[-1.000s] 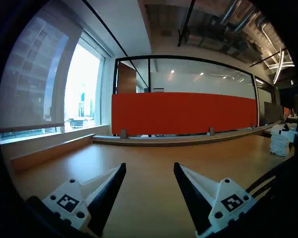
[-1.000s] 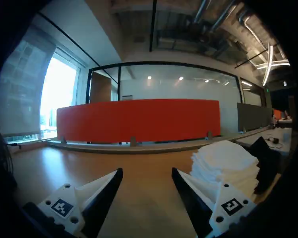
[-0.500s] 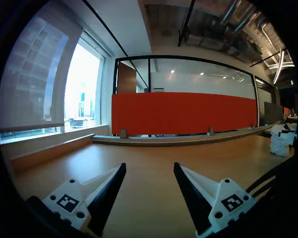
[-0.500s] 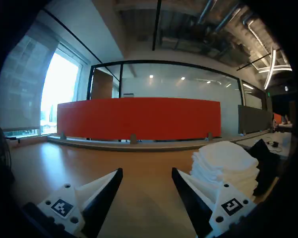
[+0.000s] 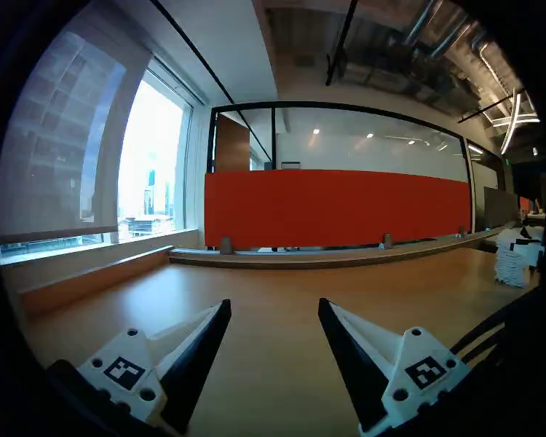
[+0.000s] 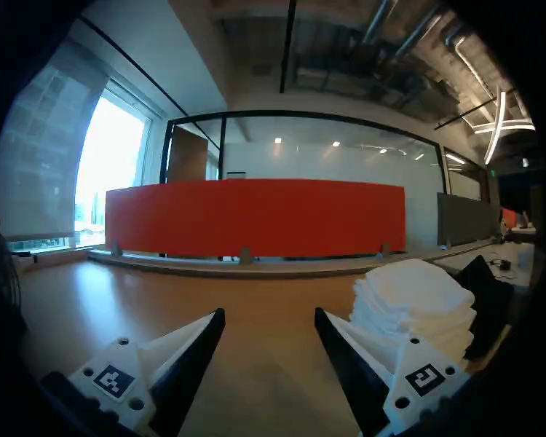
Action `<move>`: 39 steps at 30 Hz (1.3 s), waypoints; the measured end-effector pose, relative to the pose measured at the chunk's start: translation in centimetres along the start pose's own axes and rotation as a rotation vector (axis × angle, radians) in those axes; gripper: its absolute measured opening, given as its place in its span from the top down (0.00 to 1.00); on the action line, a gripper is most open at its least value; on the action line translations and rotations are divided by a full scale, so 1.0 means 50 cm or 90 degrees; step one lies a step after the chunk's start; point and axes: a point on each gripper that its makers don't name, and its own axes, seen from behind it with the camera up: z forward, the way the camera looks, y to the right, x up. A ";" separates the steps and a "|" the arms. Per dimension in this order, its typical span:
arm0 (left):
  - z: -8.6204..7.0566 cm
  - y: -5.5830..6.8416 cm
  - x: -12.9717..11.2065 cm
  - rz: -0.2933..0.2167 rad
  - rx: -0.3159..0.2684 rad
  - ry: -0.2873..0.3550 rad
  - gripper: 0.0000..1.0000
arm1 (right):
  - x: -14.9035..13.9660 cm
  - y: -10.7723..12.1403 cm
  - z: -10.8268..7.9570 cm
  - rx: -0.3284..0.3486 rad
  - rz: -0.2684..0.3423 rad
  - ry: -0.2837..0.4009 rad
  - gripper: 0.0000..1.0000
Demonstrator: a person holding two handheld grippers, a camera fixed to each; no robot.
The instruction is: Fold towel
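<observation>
Left hand-held gripper (image 5: 274, 302): spread wide, nothing between the fingers (image 5: 193, 349). Hangs low over a bare stretch of the wooden tabletop (image 5: 273, 277), pointing toward a long red partition (image 5: 338, 207) along the far edge. To the left of that, a tall bright window (image 5: 153, 175). Far off at the right rim of the left gripper view, a small stack of towels (image 5: 511, 266), white, on the tabletop and well apart from this gripper. Black cables (image 5: 484, 336) at the lower right, close to the camera.

Right hand-held gripper (image 6: 269, 312): likewise wide open and empty, no cloth between the fingers (image 6: 189, 357). Sits low over the same tabletop (image 6: 127, 298), facing the red partition (image 6: 255, 218), with the window (image 6: 102, 182) off to the left. Overhead, bare ceiling pipes (image 6: 404, 36). Just beyond and to the right of its right finger, the stack of towels (image 6: 415, 302): white, folded, piled several high, resting on the tabletop. Lower part hidden behind that finger; cannot tell whether finger and stack touch. Right beside the stack, on its far right side, a black thing (image 6: 488, 295), too dark to make out.
</observation>
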 end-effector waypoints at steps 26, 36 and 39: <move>-0.001 0.000 0.001 0.000 0.000 0.000 0.12 | -0.001 0.001 0.000 -0.001 0.001 -0.001 0.00; 0.000 0.000 0.001 0.000 0.000 0.000 0.12 | -0.001 0.002 0.001 -0.001 0.001 -0.001 0.00; -0.001 0.000 0.001 0.000 0.000 0.000 0.12 | -0.001 0.002 0.001 -0.001 0.001 -0.001 0.00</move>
